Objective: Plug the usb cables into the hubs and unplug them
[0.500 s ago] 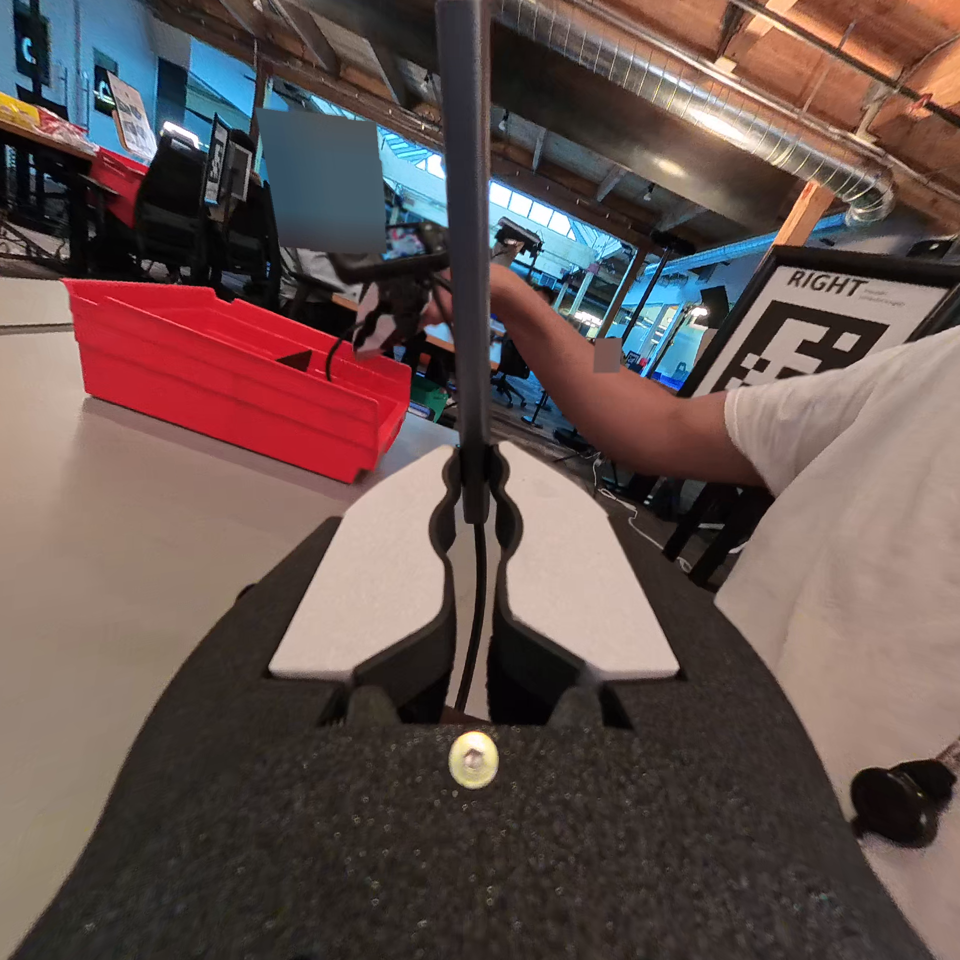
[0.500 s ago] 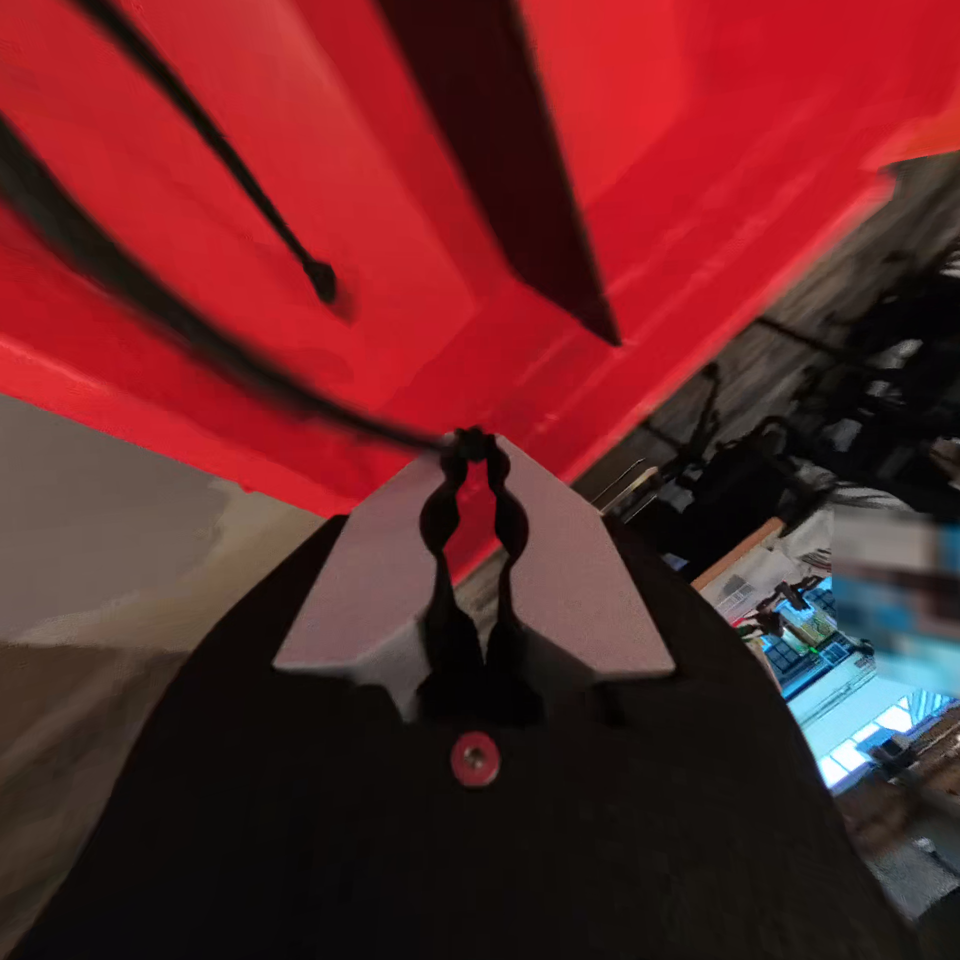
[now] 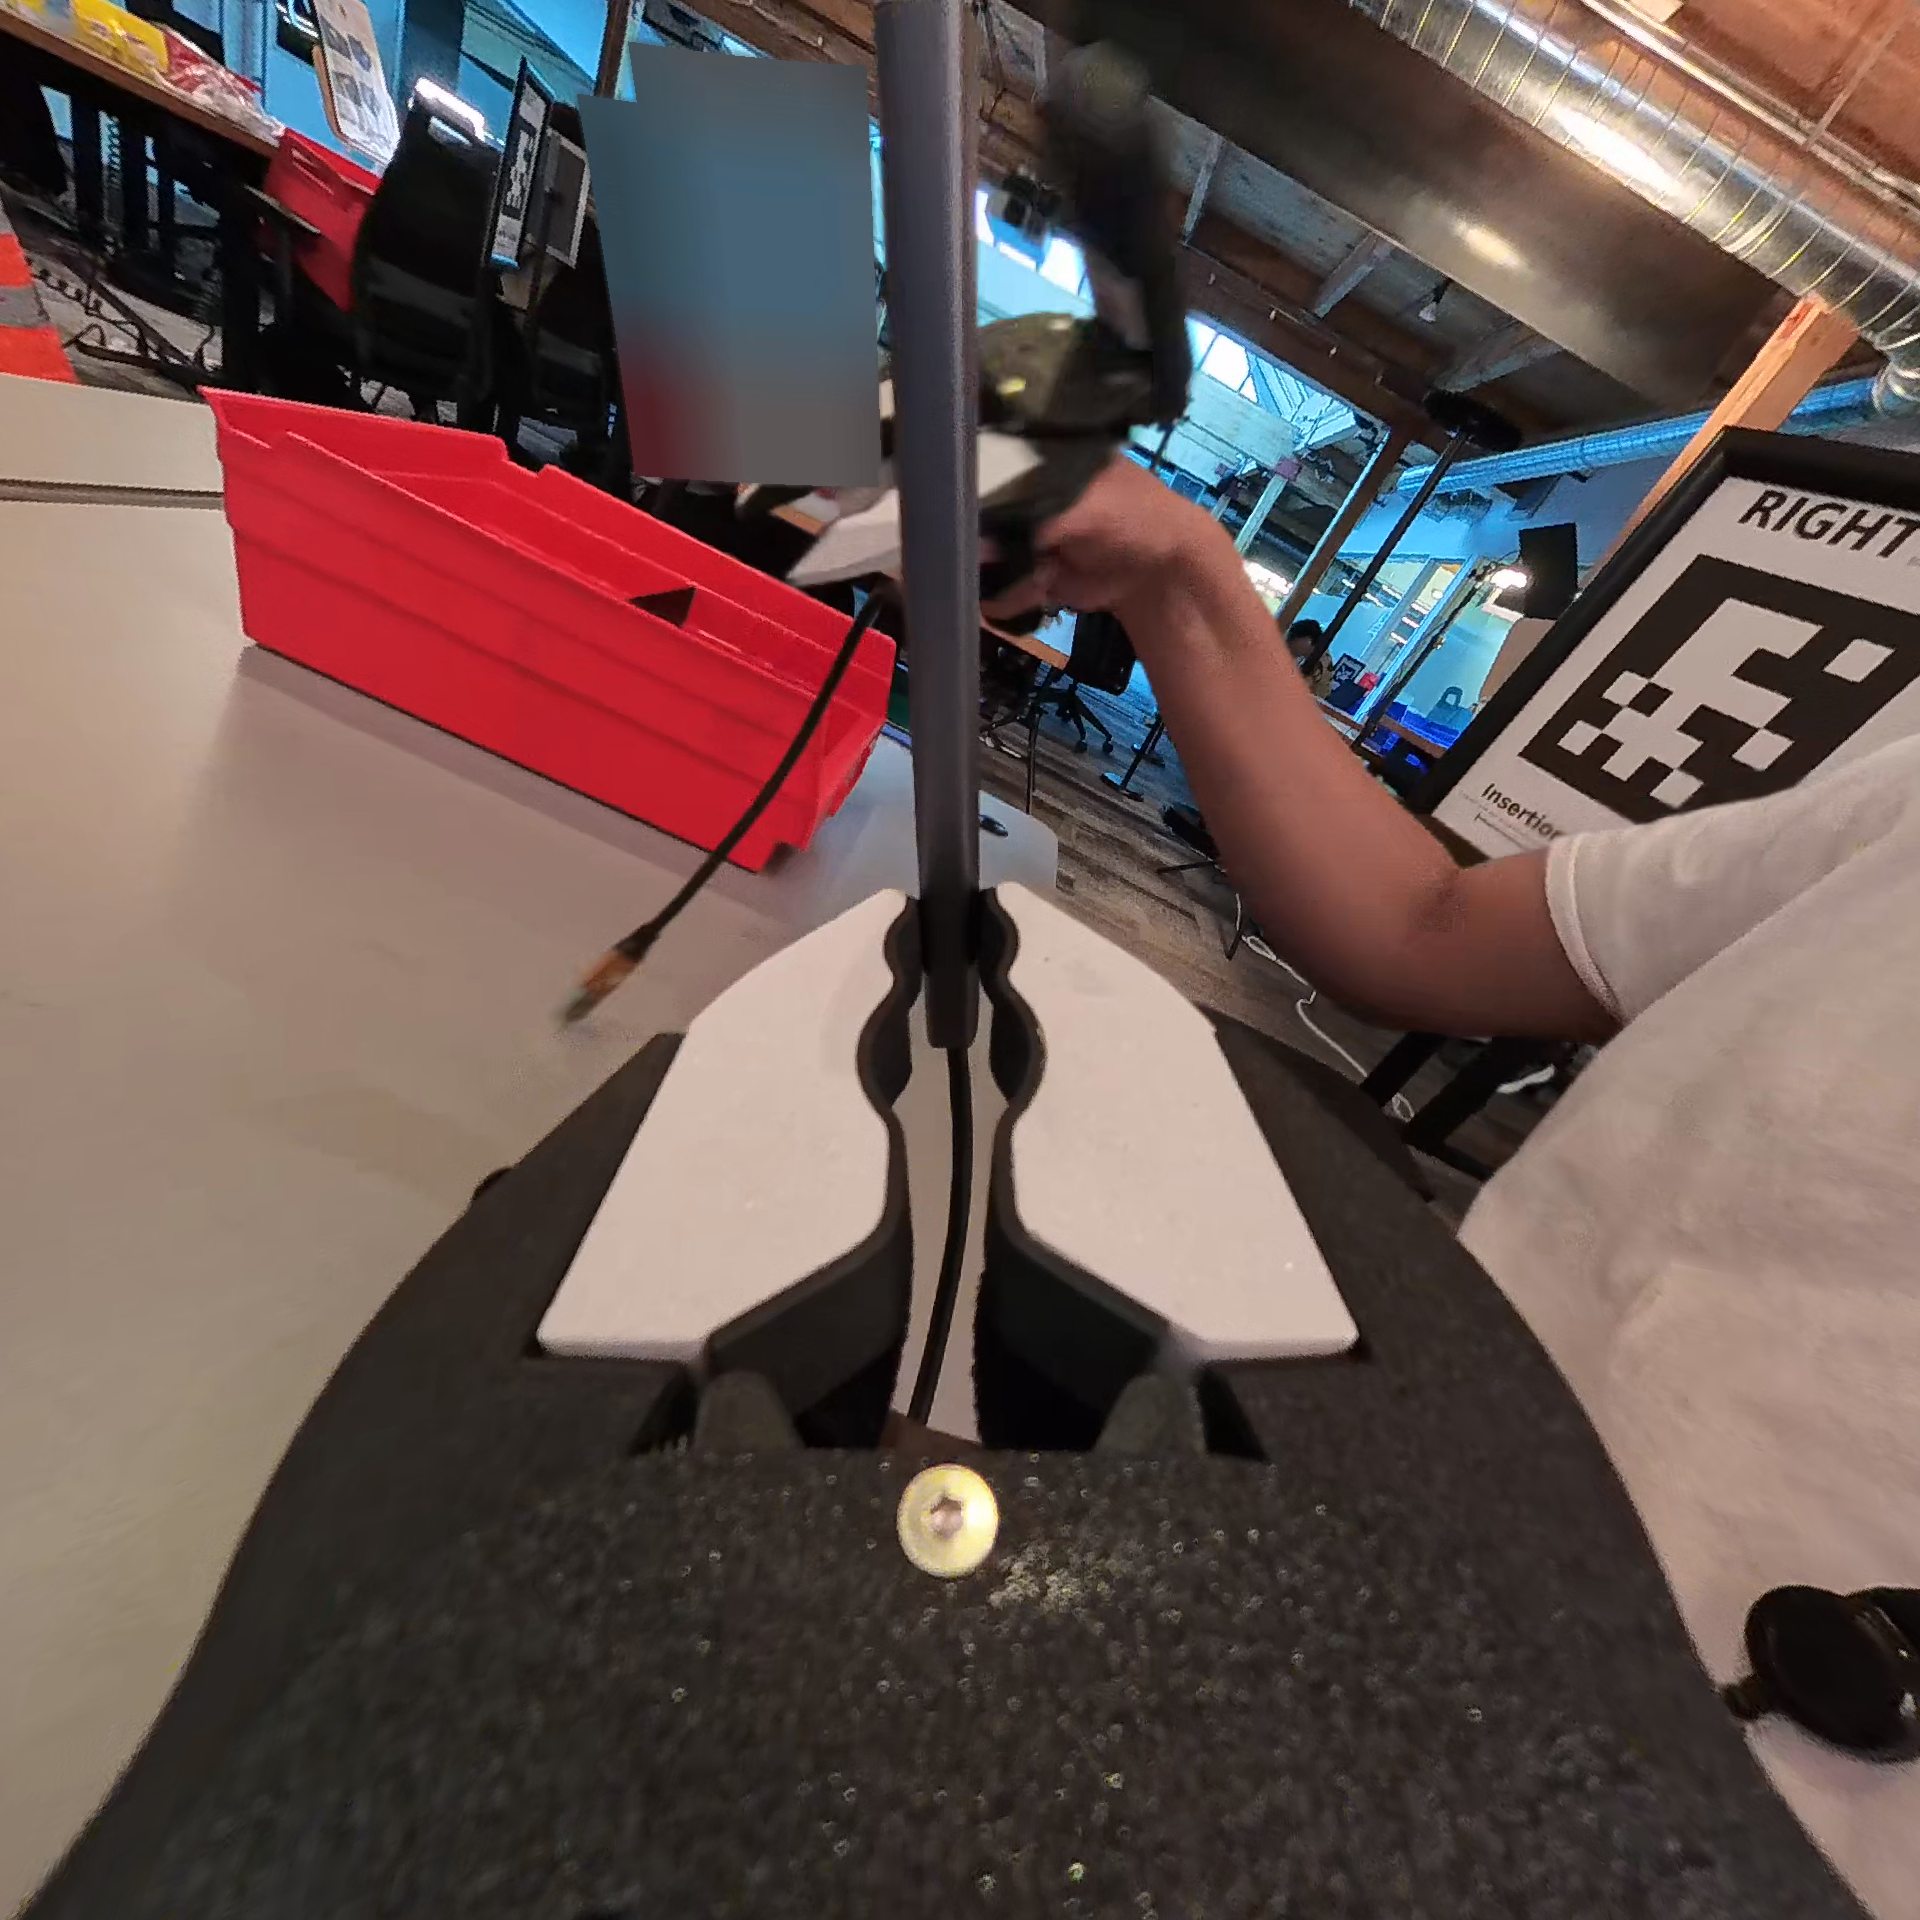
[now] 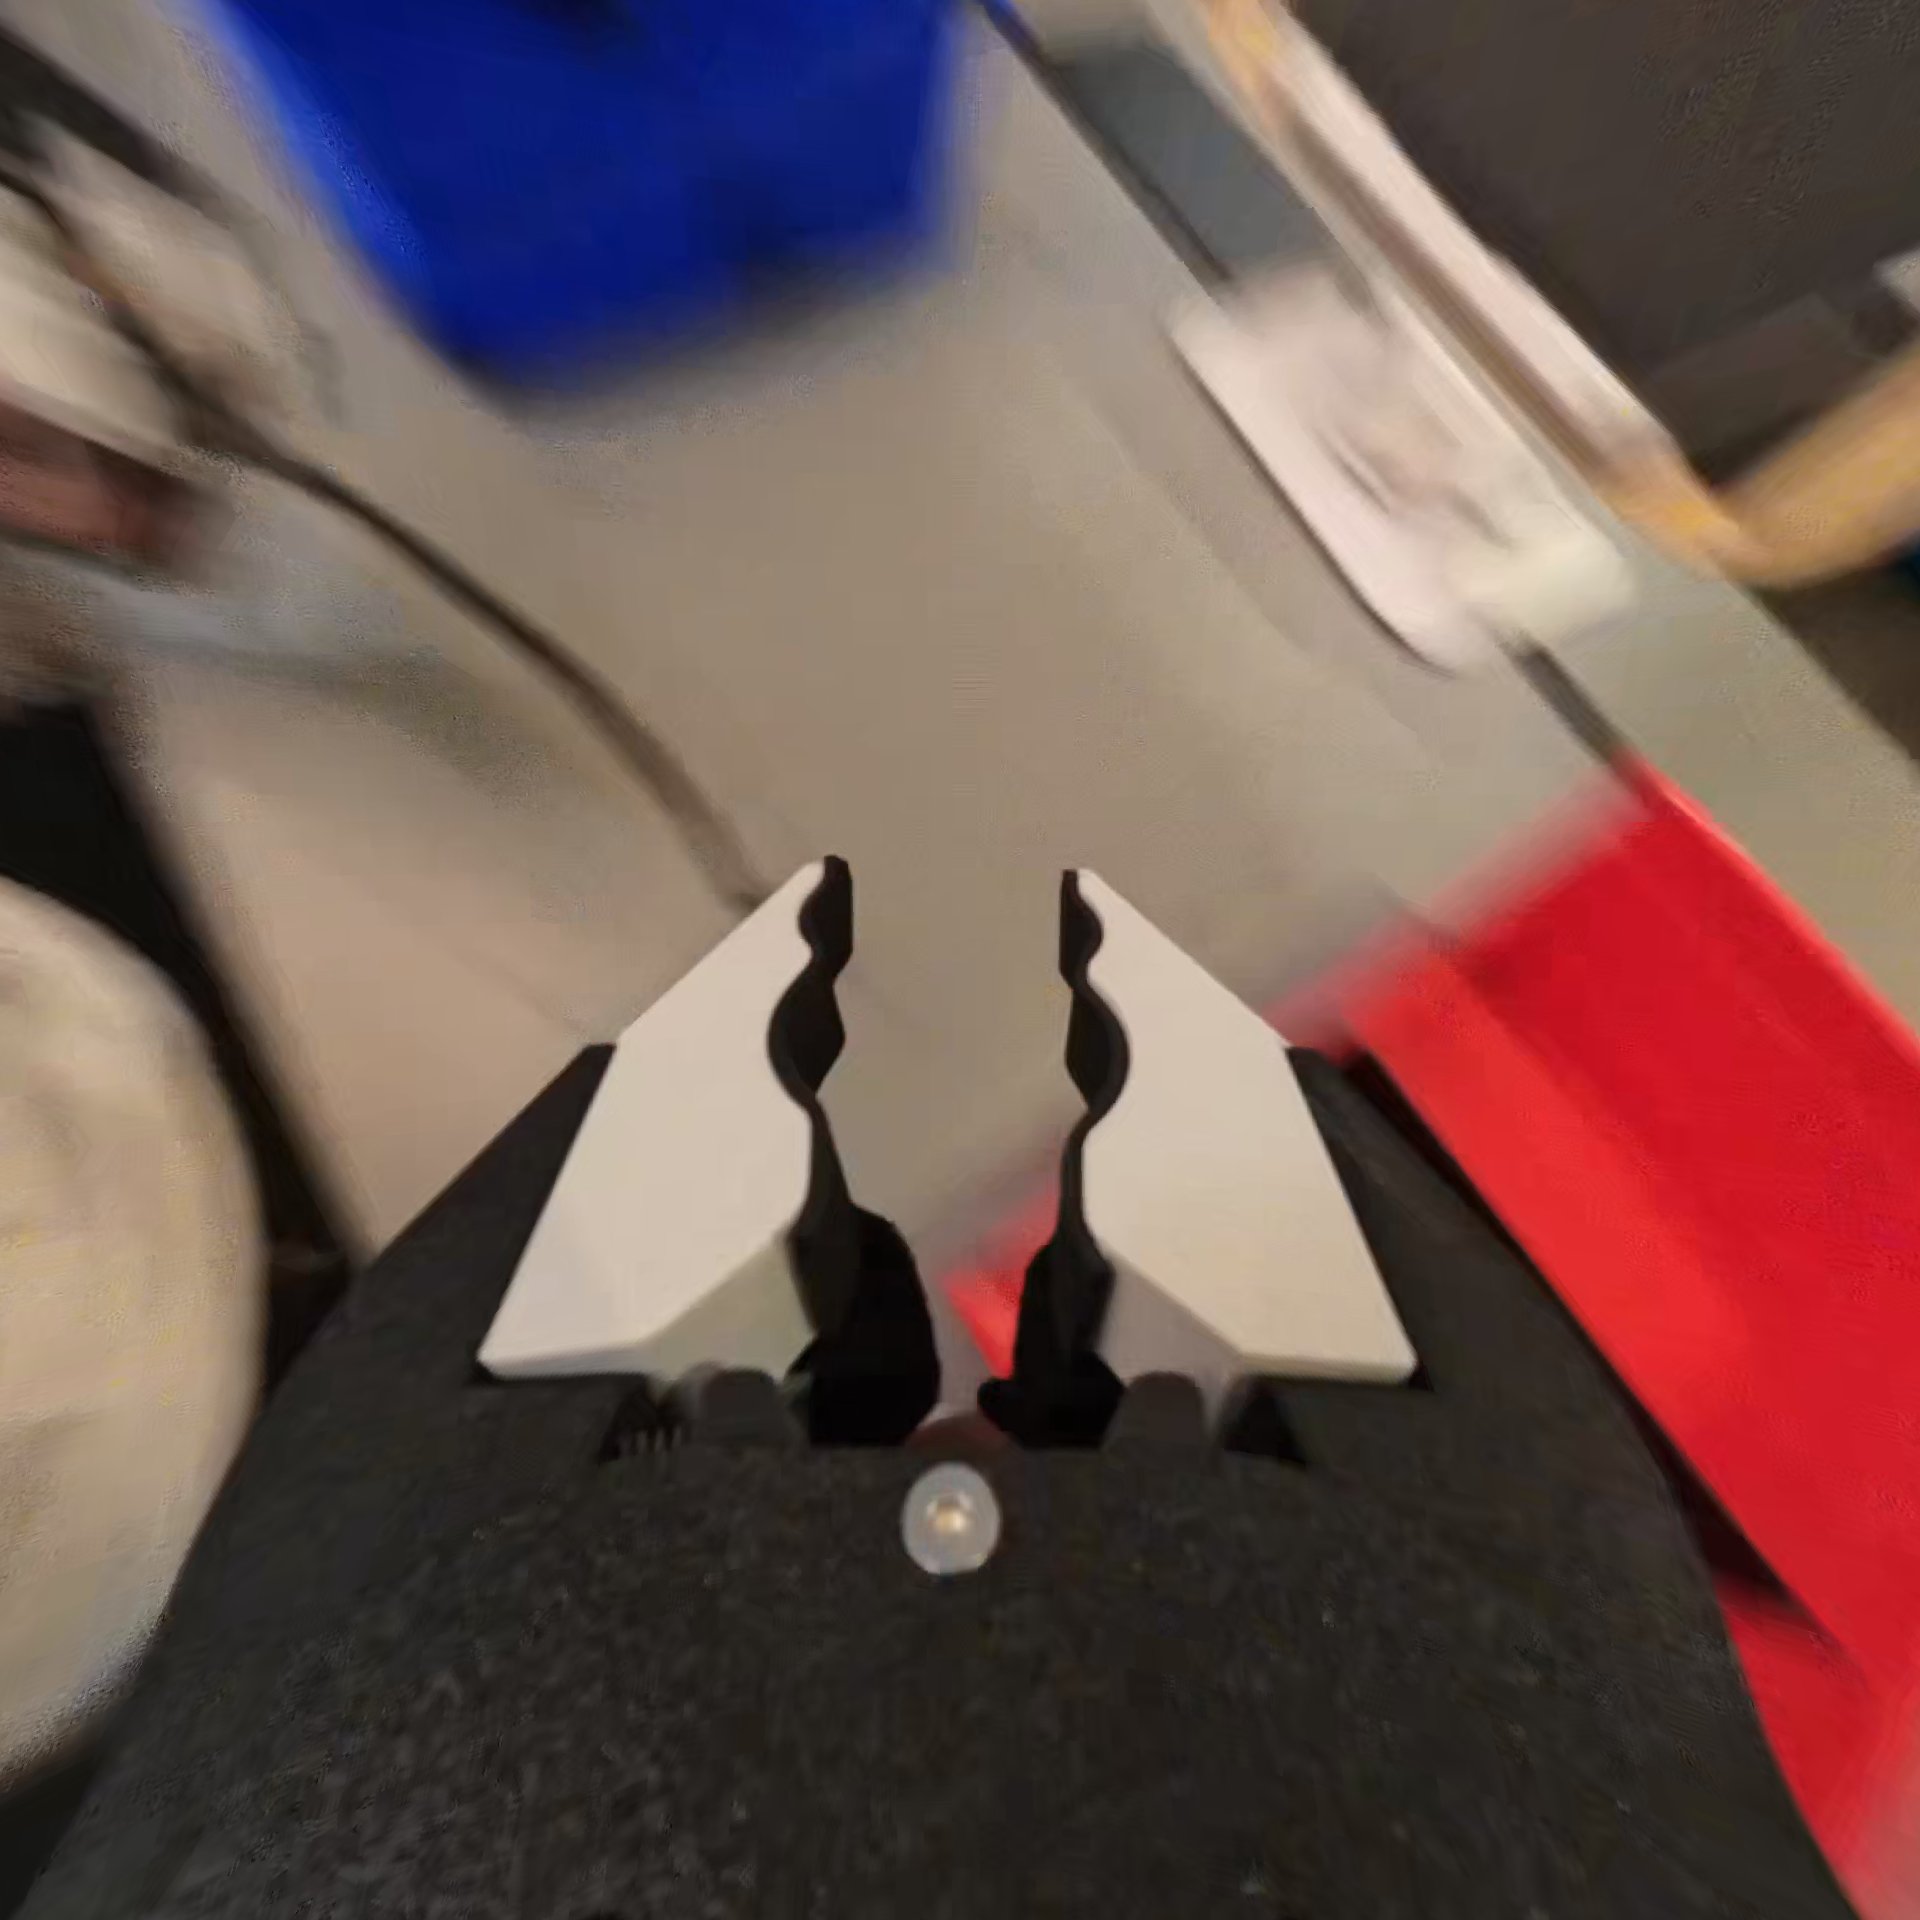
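Note:
My left gripper (image 3: 948,914) is shut on a grey tube (image 3: 930,520) that stands upright. A thin black cable (image 3: 951,1195) leaves the tube's lower end between the fingers. Another stretch of black cable (image 3: 769,769) hangs over the table and ends in a gold connector (image 3: 608,971), which is blurred. A hand holds my right gripper (image 3: 831,540) just behind the tube, near the red bin (image 3: 499,623). In the right wrist view my right gripper (image 4: 951,883) is open and empty, with the cable (image 4: 582,665) running past its left finger. That view is blurred.
The grey table (image 3: 260,1039) bears the red bin at the far edge; the bin also shows in the right wrist view (image 4: 1662,1039). A blue bin (image 4: 623,177) and a white card (image 4: 1403,468) lie farther off. A black-and-white marker board (image 3: 1714,675) stands at the right.
My right gripper was shut on the cable over the red bin; now it is open and has swung away over the table. The cable's connector end now hangs free.

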Action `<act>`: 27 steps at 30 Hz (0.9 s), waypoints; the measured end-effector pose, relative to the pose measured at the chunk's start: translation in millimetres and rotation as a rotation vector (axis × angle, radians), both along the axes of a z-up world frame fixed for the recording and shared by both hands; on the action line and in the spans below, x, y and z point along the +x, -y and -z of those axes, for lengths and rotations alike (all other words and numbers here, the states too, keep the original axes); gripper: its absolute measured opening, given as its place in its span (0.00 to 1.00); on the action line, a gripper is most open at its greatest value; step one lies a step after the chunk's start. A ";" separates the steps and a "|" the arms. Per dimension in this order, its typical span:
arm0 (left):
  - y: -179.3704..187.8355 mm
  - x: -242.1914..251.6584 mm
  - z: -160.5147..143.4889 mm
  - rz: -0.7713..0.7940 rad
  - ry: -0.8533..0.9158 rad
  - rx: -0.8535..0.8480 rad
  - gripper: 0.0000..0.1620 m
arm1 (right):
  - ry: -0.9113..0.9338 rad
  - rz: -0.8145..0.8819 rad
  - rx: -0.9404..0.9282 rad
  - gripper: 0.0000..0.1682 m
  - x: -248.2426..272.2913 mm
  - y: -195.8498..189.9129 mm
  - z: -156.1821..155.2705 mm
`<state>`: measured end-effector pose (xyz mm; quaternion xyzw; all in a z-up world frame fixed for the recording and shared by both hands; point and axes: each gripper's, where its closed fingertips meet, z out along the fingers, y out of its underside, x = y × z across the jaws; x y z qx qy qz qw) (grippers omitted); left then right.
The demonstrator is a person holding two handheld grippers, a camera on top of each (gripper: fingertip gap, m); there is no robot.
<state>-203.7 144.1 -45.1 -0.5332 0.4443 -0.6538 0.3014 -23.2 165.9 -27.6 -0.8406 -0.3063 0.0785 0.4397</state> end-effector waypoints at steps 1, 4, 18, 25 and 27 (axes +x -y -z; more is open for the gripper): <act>0.2 0.4 2.2 0.003 -0.009 0.010 0.06 | -0.167 -0.165 0.036 0.23 -54.2 14.5 -12.8; 3.5 1.8 9.1 0.019 -0.042 0.074 0.06 | -0.365 -0.350 0.140 0.24 -134.8 30.1 -20.4; 19.8 4.5 45.9 0.061 -0.227 0.398 0.06 | 0.053 -0.490 0.066 0.04 -170.1 32.8 46.2; 17.6 14.5 50.0 -0.053 -0.276 0.578 0.07 | 0.202 -0.526 0.028 0.03 -166.4 38.3 54.1; 19.5 17.5 45.7 -0.080 -0.273 0.626 0.08 | 0.249 -0.529 0.015 0.03 -166.4 39.8 58.8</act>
